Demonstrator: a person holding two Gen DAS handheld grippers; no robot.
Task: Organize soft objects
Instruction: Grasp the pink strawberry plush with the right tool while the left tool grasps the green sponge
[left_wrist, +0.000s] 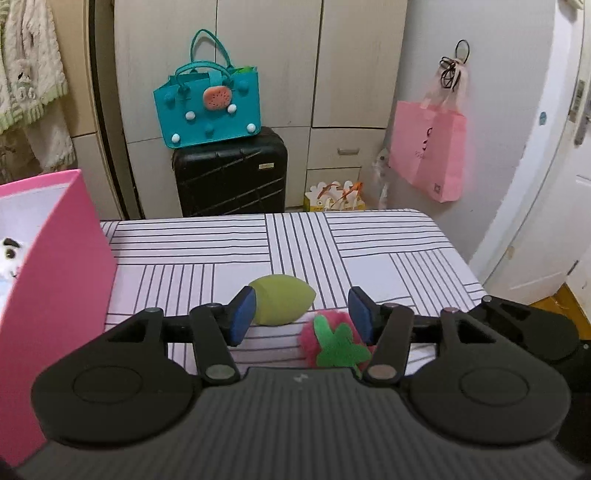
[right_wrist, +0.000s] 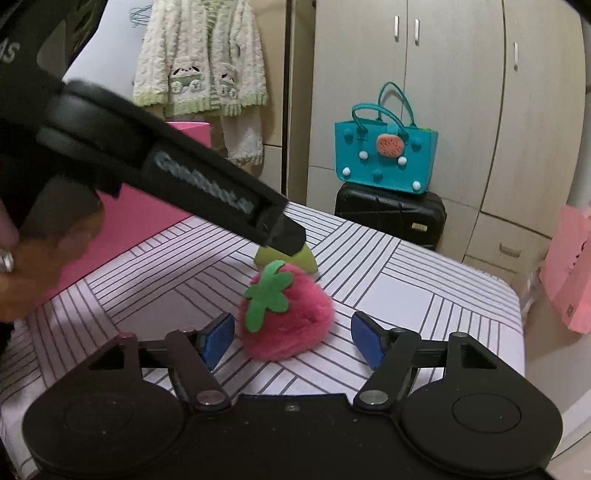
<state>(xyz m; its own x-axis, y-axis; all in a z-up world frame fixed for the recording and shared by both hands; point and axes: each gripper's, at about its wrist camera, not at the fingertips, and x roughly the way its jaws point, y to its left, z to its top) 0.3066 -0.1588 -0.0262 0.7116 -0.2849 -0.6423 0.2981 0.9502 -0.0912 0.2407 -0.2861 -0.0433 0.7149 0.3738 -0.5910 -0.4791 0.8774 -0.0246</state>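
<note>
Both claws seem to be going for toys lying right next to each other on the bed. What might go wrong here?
1. The green sponge and the pink plush strawberry lie close together, so the left gripper and the right gripper, both open, may bump each other.
2. The left gripper's right finger sits by the strawberry and might nudge or snag it.
3. The fluffy strawberry could squash and slip from the pads.

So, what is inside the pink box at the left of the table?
Inside the pink box, a white plush toy with black markings shows at the picture's edge. The box's front wall covers the rest, so anything else inside cannot be seen.
</note>
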